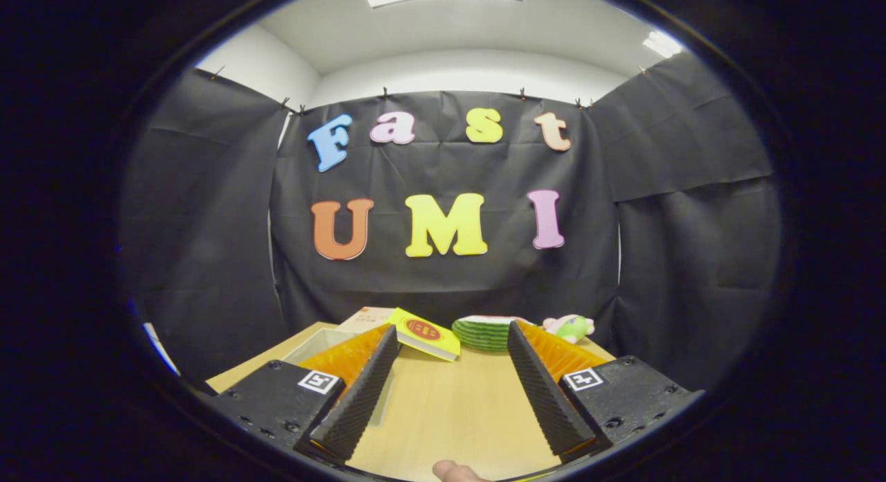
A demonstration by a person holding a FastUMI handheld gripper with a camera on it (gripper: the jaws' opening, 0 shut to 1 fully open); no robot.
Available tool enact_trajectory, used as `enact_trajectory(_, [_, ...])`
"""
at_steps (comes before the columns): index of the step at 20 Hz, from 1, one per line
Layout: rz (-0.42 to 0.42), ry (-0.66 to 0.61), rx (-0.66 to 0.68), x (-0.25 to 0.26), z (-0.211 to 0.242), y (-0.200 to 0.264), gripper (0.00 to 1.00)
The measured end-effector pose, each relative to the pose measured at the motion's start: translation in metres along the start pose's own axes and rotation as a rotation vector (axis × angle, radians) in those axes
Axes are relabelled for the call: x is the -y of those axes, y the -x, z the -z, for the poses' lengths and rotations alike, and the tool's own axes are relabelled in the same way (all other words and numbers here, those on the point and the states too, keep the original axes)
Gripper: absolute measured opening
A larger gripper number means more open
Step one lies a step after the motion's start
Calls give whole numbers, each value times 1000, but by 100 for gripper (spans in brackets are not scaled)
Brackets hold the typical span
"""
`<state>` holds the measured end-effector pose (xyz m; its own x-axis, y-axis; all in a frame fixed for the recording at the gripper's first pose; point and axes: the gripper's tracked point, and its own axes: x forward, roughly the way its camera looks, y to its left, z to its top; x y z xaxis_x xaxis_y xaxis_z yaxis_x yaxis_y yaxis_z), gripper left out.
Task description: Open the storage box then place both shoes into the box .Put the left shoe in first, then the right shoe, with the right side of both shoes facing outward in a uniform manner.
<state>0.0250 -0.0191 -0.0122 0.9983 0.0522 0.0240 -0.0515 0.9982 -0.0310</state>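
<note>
Box (320,343): a pale, shallow container on the table (450,406), left of the yellow book (423,334) and nearer to the camera than it. Most of it is hidden behind the left finger. Only a light wall and rim show, so I cannot tell whether it is open or closed.

The gripper (452,327) is released, its fingers (360,392) spread wide with nothing between them but bare tabletop. The box lies outside that gap, under and beside the left finger. Whether the finger touches it cannot be told.

The book lies tilted just ahead of the left fingertip, one corner reaching into the gap. Left of the book and behind it a beige card (367,318) lies flat. Right of the book is a green striped item (483,334), close to it and partly behind the right fingertip. Further right of the book, beyond the right finger, a small plush toy (571,326) sits near the table's far right corner.

These things line the far edge of the table, right against the black cloth wall (450,288). Nearer than the book, a broad strip of wood runs free between the fingers. Left of the book, past the box, the table's left edge slants close by, leaving a narrow margin. A person's fingertip (457,471) shows at the near end, below the gap.
</note>
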Motion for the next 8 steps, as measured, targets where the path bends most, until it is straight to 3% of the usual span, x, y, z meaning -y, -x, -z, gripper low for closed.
enact_trajectory(8, [-20, -25, -16, -4, -1, 13, 100])
